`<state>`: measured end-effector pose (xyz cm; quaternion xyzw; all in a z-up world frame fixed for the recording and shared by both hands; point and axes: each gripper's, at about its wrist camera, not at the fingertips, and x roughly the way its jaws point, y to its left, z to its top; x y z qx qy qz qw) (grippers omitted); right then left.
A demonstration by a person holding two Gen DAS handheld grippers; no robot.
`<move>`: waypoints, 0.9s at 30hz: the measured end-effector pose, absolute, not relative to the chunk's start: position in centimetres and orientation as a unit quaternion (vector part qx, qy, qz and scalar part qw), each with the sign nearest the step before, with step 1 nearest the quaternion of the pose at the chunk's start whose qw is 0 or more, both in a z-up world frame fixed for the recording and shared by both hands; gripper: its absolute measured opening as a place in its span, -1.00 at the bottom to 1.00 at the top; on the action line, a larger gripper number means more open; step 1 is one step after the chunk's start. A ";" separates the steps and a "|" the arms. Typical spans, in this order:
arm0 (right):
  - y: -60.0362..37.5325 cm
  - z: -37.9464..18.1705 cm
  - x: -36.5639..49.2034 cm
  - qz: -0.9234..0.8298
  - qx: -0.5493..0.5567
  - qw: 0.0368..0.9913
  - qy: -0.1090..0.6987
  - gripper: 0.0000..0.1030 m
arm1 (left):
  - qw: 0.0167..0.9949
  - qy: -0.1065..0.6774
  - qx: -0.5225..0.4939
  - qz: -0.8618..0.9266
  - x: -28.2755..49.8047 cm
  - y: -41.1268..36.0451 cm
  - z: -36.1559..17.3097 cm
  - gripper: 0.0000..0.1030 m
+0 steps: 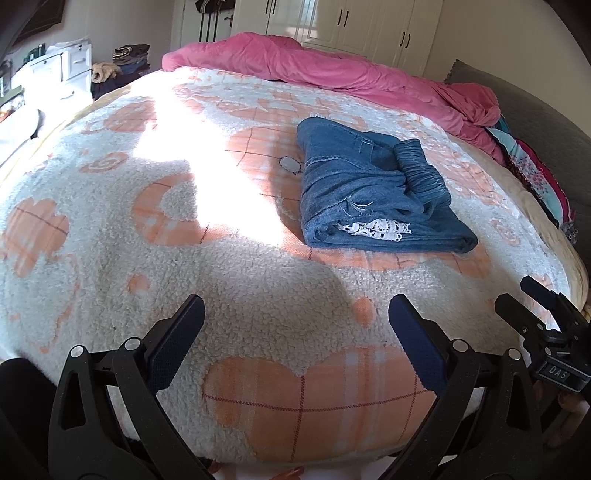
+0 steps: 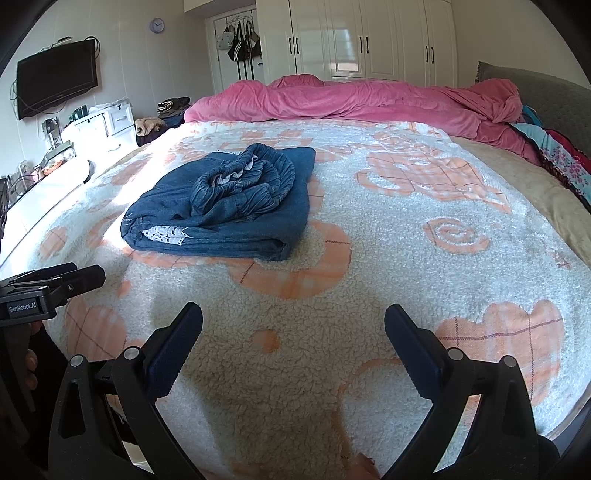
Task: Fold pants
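Two tongs, left tongs and right tongs, both spread wide, holding nothing, low over the near edge of the bed. One pair of pants, folded into a bundle, far from both, mid-bed. Risk: loose waistband on top, likely to slump or unroll if nudged. One pink quilt at the far side.

The clock face is unreadable (too small); the television screen shows nothing

A home bedroom: bed, wardrobe (wall television too).
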<state>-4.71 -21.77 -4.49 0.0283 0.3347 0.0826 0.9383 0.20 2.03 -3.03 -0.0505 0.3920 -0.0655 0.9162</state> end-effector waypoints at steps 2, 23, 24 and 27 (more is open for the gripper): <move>-21.8 -4.5 -4.7 0.083 0.028 0.938 0.335 0.91 | 0.916 0.393 -0.052 -0.064 0.3 2.1 -3.1 0.82; -22.0 -4.8 -4.5 0.074 0.024 0.938 0.339 0.91 | 0.915 0.393 -0.053 -0.070 0.4 2.2 -3.0 0.82; -21.9 -4.9 -4.5 0.073 0.023 0.937 0.340 0.91 | 0.915 0.394 -0.053 -0.070 0.4 2.1 -3.1 0.82; -21.9 -4.9 -4.6 0.072 0.022 0.937 0.340 0.91 | 0.916 0.392 -0.053 -0.070 0.3 2.2 -3.0 0.82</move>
